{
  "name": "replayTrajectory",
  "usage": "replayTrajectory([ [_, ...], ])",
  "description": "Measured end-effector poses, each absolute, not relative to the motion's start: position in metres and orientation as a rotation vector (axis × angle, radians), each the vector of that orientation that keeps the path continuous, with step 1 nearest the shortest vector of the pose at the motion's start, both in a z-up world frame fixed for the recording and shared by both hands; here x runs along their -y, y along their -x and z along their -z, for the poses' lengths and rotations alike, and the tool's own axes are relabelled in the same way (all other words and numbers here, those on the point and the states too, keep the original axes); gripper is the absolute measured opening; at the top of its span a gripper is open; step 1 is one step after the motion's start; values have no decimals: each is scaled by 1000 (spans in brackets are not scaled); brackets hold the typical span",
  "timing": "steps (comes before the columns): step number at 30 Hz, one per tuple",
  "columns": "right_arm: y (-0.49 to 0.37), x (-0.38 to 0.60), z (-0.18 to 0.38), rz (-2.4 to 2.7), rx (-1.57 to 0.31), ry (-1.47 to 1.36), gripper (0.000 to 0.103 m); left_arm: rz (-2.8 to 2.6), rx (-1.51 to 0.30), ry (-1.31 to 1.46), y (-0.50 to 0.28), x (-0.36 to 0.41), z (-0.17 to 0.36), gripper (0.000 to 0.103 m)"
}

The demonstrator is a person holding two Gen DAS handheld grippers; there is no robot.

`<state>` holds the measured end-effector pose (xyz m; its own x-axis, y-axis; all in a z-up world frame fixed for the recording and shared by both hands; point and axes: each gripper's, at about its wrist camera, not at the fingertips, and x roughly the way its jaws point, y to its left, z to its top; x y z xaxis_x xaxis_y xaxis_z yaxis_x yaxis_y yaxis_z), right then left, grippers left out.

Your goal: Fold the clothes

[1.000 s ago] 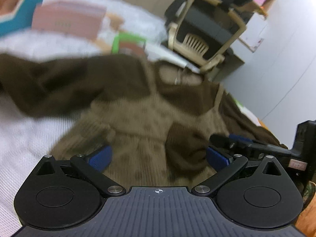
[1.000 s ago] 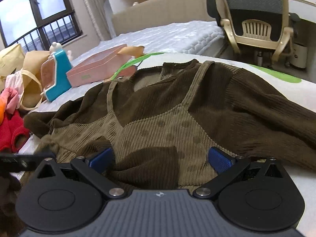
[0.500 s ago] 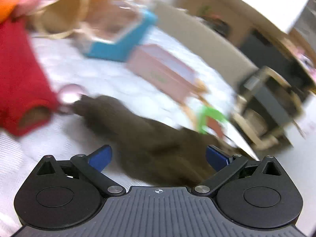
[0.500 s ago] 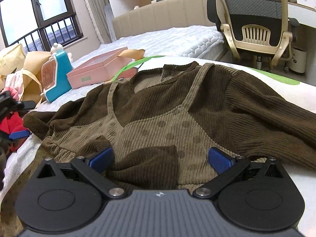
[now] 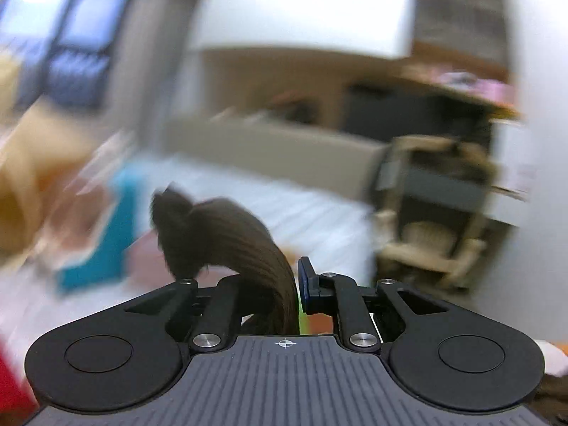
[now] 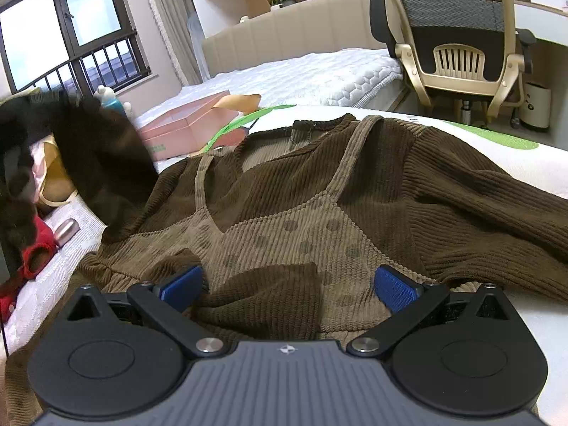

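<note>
The left gripper [image 5: 284,284], wide 0.5 s ago, now pinches 1 dark sleeve [image 5: 245,245] aloft (view blurred). The right gripper [image 6: 287,284] stays wide over 1 brown garment [image 6: 319,213] on the bed [image 6: 301,74].

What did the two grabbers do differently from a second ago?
The left gripper was open over the brown dress; it has closed on the dark brown sleeve and lifted it off the bed, swinging it up on the left in the right wrist view. The right gripper stayed open over the dress, which otherwise lies spread as before.
</note>
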<state>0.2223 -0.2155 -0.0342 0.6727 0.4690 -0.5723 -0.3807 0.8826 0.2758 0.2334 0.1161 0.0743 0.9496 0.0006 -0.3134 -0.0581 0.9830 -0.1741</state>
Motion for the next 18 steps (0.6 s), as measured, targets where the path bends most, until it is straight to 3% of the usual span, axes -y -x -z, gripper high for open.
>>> replayTrajectory([
  [1, -222, 218, 32, -484, -676, -142, 103, 45, -337, 156, -235, -102, -74, 31],
  [2, -221, 221, 30, -487, -669, -146, 103, 121, -356, 129, -236, -89, -73, 63],
  [3, -220, 224, 28, -491, -663, -150, 103, 196, -374, 101, -237, -75, -73, 88],
  [4, -217, 228, 21, -478, -642, -126, 103, 272, -392, 74, -238, -62, -72, 94],
  [12, -230, 211, -32, -454, -511, 88, 99, 353, -643, 68, -217, -60, -32, 99],
  [18, -308, 163, 2, -401, -609, 54, 51, 298, -623, 131, -204, -88, -46, 103],
])
